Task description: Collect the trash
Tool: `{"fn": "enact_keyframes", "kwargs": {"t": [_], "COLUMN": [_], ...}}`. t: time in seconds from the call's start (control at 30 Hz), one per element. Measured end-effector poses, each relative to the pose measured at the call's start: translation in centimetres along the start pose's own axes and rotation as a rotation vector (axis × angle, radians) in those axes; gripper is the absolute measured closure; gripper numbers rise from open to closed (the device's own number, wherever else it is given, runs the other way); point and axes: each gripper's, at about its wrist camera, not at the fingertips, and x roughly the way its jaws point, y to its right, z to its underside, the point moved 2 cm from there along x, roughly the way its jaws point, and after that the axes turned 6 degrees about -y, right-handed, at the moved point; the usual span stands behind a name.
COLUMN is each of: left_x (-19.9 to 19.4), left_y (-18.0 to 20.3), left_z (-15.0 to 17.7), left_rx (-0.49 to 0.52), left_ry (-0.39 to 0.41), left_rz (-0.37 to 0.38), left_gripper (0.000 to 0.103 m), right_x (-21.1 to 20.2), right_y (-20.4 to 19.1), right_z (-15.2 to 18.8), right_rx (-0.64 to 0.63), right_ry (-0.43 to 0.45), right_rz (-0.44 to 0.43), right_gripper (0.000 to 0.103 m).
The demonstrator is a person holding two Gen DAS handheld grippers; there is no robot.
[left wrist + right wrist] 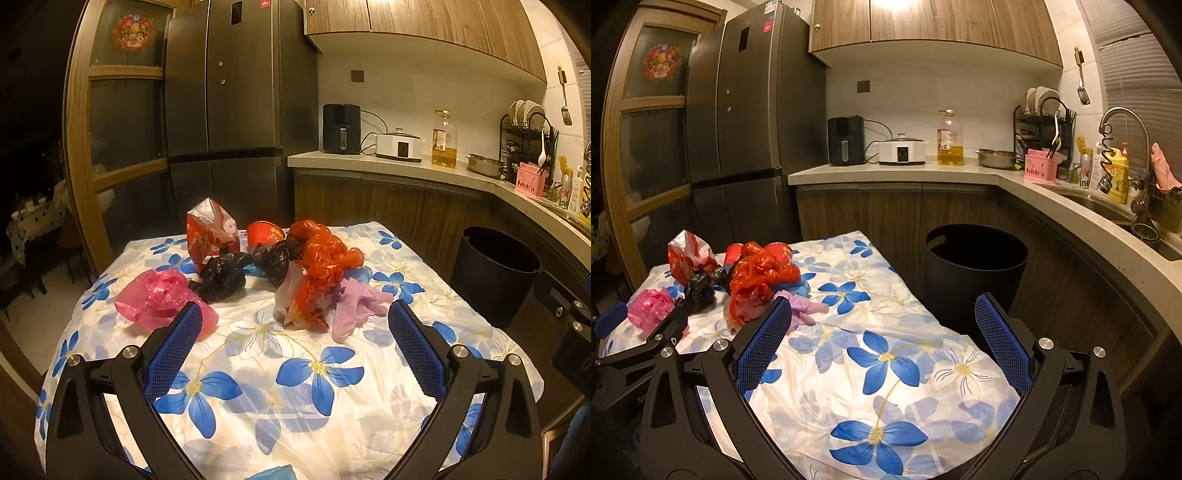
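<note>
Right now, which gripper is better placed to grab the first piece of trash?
Left. The left gripper is open facing the pile, nearest the pink plastic bag. The right gripper faces bare tablecloth toward the black bin.

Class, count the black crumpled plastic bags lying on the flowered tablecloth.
2. One black bag lies mid-pile, right of the pink bag; the other black bag sits just left of the orange-red bag. More may be hidden underneath.
</note>
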Motion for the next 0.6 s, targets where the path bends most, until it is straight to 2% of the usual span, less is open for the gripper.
{"fn": "enact_keyframes", "kwargs": {"t": [0.6], "left_x": [0.05], "left_y": [-0.21], "left_z": [0.05], "left_rx": [-0.012], "left_ry": [-0.008], "left_rz": [0.011], "left_gripper": [0.006], "right_x": [-0.18], "right_y": [0.16], "right_z": [-0.03], "right_rx": [0.007], "right_ry": [0.003], "right_rz": [0.0], "right_gripper": [0.005]}}
